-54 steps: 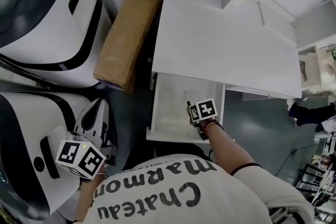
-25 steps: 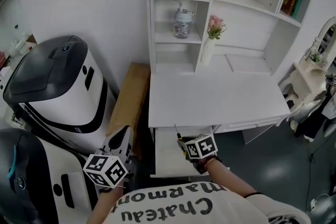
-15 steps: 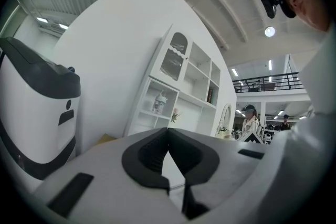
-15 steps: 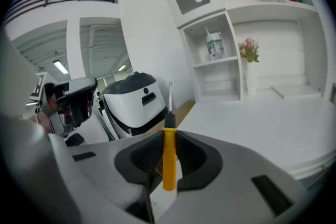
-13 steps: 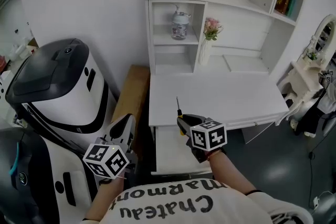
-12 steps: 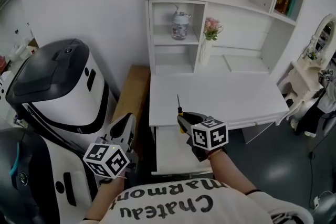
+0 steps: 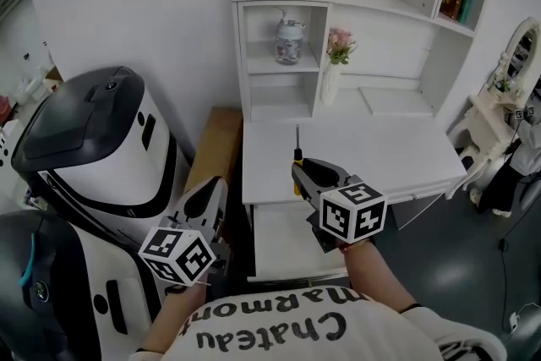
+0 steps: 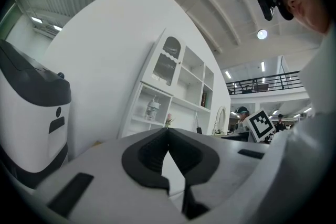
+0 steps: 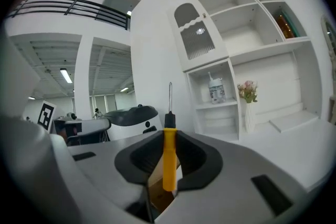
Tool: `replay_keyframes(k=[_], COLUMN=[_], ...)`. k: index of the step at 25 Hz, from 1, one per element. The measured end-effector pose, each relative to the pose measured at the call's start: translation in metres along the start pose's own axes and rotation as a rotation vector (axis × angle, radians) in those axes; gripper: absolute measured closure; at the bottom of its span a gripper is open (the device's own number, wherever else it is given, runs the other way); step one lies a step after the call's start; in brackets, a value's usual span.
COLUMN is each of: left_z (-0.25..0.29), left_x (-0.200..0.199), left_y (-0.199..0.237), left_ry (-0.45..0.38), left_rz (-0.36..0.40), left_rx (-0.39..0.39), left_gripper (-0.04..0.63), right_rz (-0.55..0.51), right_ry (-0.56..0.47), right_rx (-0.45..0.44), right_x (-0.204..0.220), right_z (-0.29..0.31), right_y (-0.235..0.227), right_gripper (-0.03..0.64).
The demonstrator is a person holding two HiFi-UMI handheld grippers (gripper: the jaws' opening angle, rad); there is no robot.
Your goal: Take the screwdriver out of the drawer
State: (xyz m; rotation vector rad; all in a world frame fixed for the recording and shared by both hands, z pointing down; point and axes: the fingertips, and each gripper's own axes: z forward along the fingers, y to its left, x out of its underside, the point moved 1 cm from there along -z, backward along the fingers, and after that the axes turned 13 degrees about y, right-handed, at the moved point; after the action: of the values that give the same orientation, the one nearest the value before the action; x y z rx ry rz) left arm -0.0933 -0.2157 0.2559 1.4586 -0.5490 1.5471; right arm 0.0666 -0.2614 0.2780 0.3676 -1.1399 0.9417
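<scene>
Screwdriver [image 9: 169,157] gripped upright in right claw [image 9: 169,136]: yellow handle pinched between the pads, black collar and metal shaft standing clear above them. From the head view, the right claw [image 7: 297,175] sits over the front left edge of the white worktop [image 7: 380,152]. The screwdriver is outside the open drawer [image 7: 283,243], which juts out just below that edge. Left claw [image 8: 168,131] closed, tips together, nothing between them; it is held off the worktop's left side, low and near the drawer. Black-and-white machine [image 7: 93,139] farther left of the worktop, brown board [image 7: 211,156] between the two. Shelf unit [image 7: 254,89] at the worktop's back carries a jar [image 7: 287,41] and a vase of flowers [image 7: 336,63].
</scene>
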Motion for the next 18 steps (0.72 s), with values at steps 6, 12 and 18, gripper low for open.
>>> replay_keyframes(k=[6,12,18], left_z=[0.001,0.003,0.001], left_x=[0.0,0.006,0.015], left_y=[-0.006,-0.009,-0.006], left_ry=[-0.01,0.007,0.022], left_rz=[-0.009,0.004,-0.007], left_rx=[0.021,0.027,0.026], left_gripper=[0.572,0.572,0.572], right_rz=[0.025,0.054,0.075], right_ry=[-0.091,-0.128,-0.124], right_rx=[-0.006,-0.014,-0.006], right_x=[-0.011,-0.004,0.007], right_z=[-0.017,-0.026,-0.031], right_y=[0.006,0.012,0.011], right_gripper=[0.532,0.532,0.532])
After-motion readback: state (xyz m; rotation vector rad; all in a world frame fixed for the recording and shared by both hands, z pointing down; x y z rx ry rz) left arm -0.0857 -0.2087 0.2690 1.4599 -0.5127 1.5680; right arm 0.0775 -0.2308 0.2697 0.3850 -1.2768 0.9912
